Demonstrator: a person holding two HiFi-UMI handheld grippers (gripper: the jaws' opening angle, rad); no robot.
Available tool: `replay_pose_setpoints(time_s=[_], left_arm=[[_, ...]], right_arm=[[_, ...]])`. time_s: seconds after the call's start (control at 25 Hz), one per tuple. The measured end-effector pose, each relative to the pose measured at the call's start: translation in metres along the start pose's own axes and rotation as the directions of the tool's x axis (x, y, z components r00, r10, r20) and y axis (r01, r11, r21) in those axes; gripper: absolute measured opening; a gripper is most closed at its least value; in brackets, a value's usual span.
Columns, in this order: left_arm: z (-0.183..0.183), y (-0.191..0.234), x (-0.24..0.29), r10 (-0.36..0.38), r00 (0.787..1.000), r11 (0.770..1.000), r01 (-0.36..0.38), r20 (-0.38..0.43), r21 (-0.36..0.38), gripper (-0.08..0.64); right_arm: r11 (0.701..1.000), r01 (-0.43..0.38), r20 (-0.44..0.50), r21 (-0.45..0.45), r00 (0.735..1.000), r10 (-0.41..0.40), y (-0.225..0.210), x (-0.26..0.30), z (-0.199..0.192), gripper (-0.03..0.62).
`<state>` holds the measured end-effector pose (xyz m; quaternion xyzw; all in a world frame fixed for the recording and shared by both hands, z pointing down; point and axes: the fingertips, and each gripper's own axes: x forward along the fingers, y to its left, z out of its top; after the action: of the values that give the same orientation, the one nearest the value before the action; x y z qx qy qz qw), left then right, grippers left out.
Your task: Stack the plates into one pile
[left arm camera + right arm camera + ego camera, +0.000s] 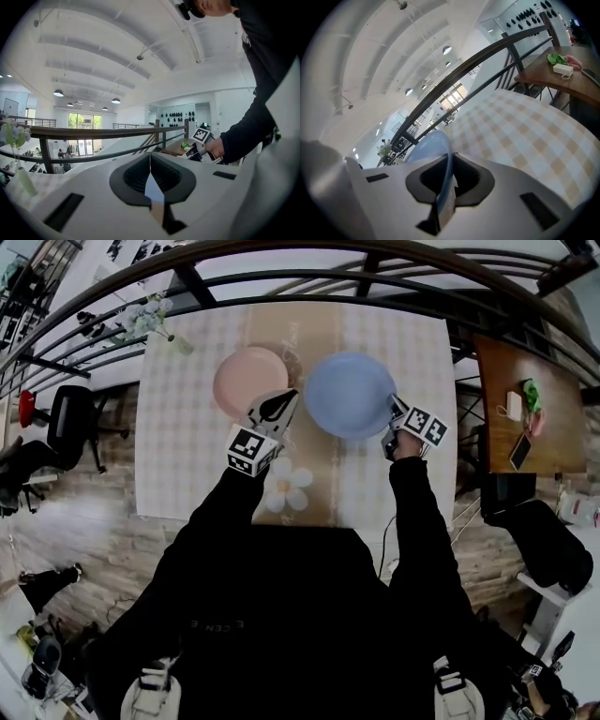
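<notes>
Plate (430,144) rim between right tool (449,157) jaws

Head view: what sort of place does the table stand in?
Probably a mezzanine in a large hall: a dark railing runs behind the checked-cloth table, and a white arched ceiling with hanging lamps spans above.

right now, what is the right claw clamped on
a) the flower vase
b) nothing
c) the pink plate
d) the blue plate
D: in the right gripper view, the right claw has its jaws pinched on the rim of the blue plate, while the pink plate lies apart on the table.
</notes>
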<state>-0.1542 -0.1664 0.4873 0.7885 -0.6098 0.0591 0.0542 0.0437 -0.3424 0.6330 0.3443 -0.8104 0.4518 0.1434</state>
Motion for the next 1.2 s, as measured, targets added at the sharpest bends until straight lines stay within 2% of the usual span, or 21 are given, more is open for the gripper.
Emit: replay_pose_setpoints(time_s=[0.32,0.68,1.2], left_arm=[[-0.006,0.038,-0.046,0.117,0.993,0.993,-0.117,-0.005,-0.021,0.020],[-0.014,0.078,-0.088,0.201,0.980,0.978,-0.200,-0.002,-0.061,0.020],[-0.035,0.132,-0.119,0.237,0.972,0.966,-0.237,-0.012,-0.103,0.020]], right_arm=[[0.996,-0.081,-0.078,-0.036,0.994,0.078,0.058,0.038,-0.025,0.029],[0.991,-0.124,-0.135,-0.055,0.984,0.116,0.108,0.077,-0.048,0.029],[0.991,-0.126,-0.156,-0.042,0.981,0.118,0.155,0.135,-0.080,0.032]])
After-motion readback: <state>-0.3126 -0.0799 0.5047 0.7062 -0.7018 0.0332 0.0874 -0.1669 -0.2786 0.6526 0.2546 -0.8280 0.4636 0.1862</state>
